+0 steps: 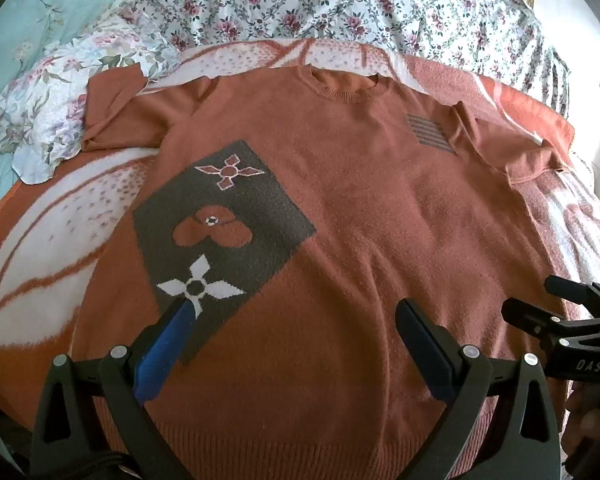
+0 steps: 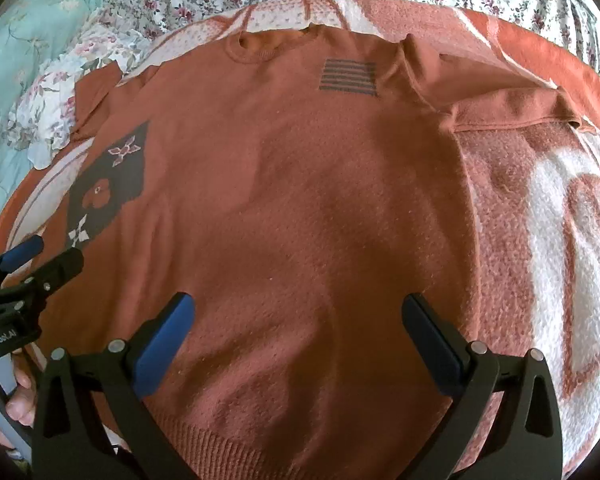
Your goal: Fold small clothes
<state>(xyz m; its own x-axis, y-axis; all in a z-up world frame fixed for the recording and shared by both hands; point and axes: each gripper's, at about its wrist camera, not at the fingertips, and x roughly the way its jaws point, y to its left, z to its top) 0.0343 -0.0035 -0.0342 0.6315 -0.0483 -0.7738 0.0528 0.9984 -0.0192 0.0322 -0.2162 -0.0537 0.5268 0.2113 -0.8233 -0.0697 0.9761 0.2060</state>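
A rust-orange knit sweater [image 1: 340, 208] lies flat and face up on the bed, collar far, ribbed hem near, both short sleeves spread out. It has a dark patch with flower shapes [image 1: 220, 224] on its left side and a small striped patch [image 1: 430, 134] on its right chest. It also fills the right wrist view [image 2: 300, 208]. My left gripper [image 1: 296, 312] is open and empty above the hem's left half. My right gripper [image 2: 300, 308] is open and empty above the hem's right half. Each gripper shows at the edge of the other's view, the right one [image 1: 540, 300] and the left one [image 2: 48, 256].
The sweater rests on an orange-and-white fleece blanket [image 1: 52, 264] that also shows to the right [image 2: 540, 240]. A floral quilt [image 1: 340, 4] lies behind it, and a floral pillow [image 1: 48, 112] sits at the far left on a teal sheet [image 1: 16, 24].
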